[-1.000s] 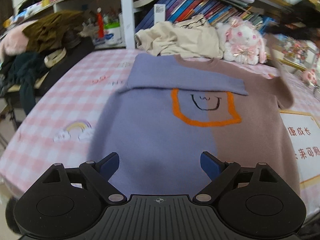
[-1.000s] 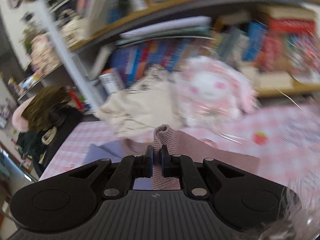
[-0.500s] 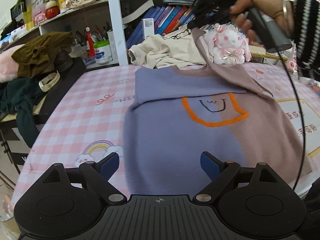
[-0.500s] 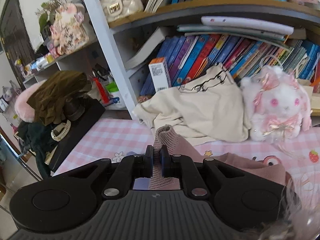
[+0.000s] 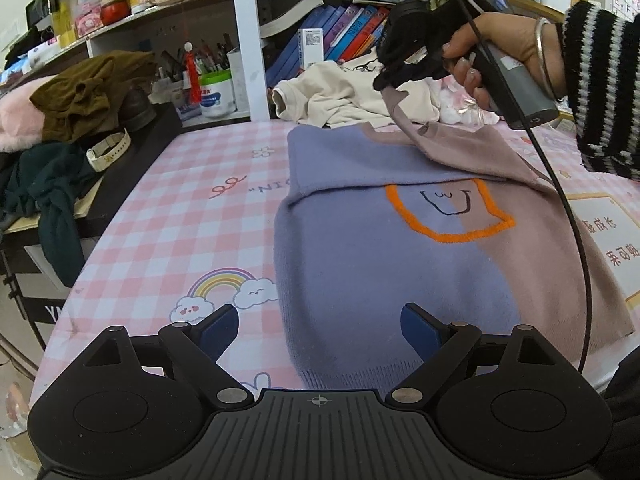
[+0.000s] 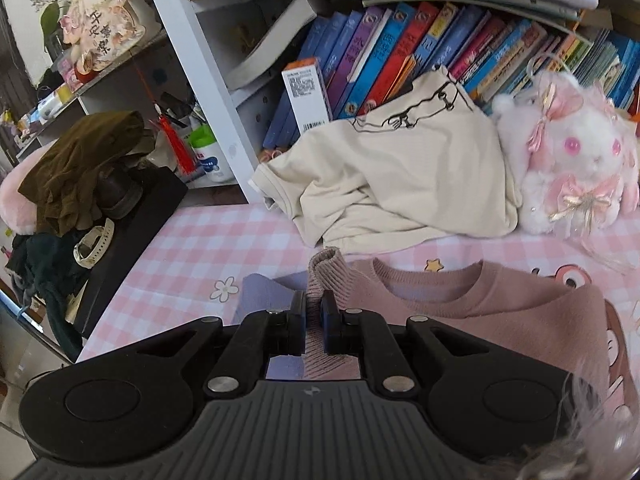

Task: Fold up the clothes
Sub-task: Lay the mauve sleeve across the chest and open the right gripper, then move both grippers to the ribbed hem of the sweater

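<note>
A knitted sweater [image 5: 384, 264], half lavender and half dusty pink, lies flat on a pink checked tablecloth [image 5: 180, 216], its hem nearest the left wrist camera. An orange-outlined pocket with a small drawn smile [image 5: 448, 208] sits on the chest. The lavender sleeve [image 5: 360, 164] is folded across the body, just above the pocket.

The right gripper [image 6: 314, 322] is clenched on the ribbed cuff of the pink sleeve [image 6: 326, 276], which pokes up between the closed fingers. From the left wrist view, the person's right hand [image 5: 504, 52] (in a black-and-white striped sleeve) holds that gripper above the neckline, with the sleeve hanging taut from it down to the shoulder.

The left gripper [image 5: 320, 328] hovers near the hem, its jaws spread wide and holding nothing.

The knit looks soft, light and floppy; it would likely drape and stretch rather than hold a crease, so cuffs, hem corners and shoulder seams seem the firmest places to pinch.

Behind the sweater lie a crumpled cream shirt [image 6: 400, 184], a white plush rabbit [image 6: 576, 168] and a shelf of books [image 6: 420, 52].
</note>
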`<act>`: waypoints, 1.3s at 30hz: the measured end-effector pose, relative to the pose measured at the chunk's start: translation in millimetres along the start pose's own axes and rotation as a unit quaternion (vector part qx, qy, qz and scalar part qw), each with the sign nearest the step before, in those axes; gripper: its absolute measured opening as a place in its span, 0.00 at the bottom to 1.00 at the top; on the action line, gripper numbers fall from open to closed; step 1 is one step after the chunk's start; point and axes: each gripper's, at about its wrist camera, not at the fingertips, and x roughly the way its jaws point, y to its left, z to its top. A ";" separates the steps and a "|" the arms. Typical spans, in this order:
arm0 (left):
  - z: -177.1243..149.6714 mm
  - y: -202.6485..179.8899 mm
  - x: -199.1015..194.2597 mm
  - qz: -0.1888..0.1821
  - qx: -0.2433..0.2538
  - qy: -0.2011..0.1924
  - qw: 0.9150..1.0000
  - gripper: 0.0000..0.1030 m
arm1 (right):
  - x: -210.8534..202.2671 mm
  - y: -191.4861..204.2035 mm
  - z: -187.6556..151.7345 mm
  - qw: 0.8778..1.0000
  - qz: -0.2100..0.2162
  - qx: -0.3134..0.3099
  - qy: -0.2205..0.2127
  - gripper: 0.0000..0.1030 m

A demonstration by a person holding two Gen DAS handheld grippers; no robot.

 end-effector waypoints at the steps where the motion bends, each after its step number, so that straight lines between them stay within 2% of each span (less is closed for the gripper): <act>1: 0.1 -0.3 0.6 -0.001 0.001 0.000 1.000 0.88 | 2.2 0.1 -0.9 1.000 0.001 0.002 0.003 0.10; 2: 0.4 -0.7 1.0 -0.002 0.003 0.000 1.000 0.88 | 1.9 0.2 -1.9 1.000 0.004 0.003 0.002 0.16; 3: 0.8 -1.0 1.3 -0.003 0.004 -0.001 1.000 0.88 | -0.2 0.4 -3.0 1.000 0.009 0.003 -0.001 0.32; 4: 1.6 -1.1 1.8 -0.004 0.003 -0.002 1.000 0.88 | -2.4 0.5 -4.1 1.000 0.014 0.002 -0.005 0.40; 5: 2.4 -1.2 2.3 -0.006 0.003 -0.004 1.000 0.88 | -5.8 -0.6 -5.6 1.000 0.015 -0.001 -0.008 0.45; 9: 7.2 -0.8 8.0 -0.018 -0.001 -0.007 1.000 0.88 | -24.0 -11.1 -13.6 1.000 0.000 -0.024 -0.017 0.45; 12: 10.5 0.2 14.4 -0.028 -0.004 -0.005 1.000 0.88 | -40.7 -35.2 -30.4 0.999 -0.026 -0.023 -0.004 0.45; 15: 13.0 2.1 23.8 -0.032 -0.008 0.007 0.999 0.88 | -59.5 -60.1 -57.6 0.998 -0.049 -0.023 0.019 0.45; 22: 13.5 19.4 41.0 -0.040 -0.058 0.035 0.997 0.88 | -107.0 -99.2 -143.5 0.991 -0.105 -0.022 0.078 0.45; 30: 11.8 18.2 51.2 -0.042 -0.073 0.052 0.995 0.88 | -155.0 -104.3 -216.0 0.986 -0.127 0.069 0.082 0.45; 39: 8.2 -0.7 42.8 -0.052 -0.062 0.046 0.996 0.88 | -179.6 -84.6 -243.3 0.986 -0.141 0.042 0.077 0.45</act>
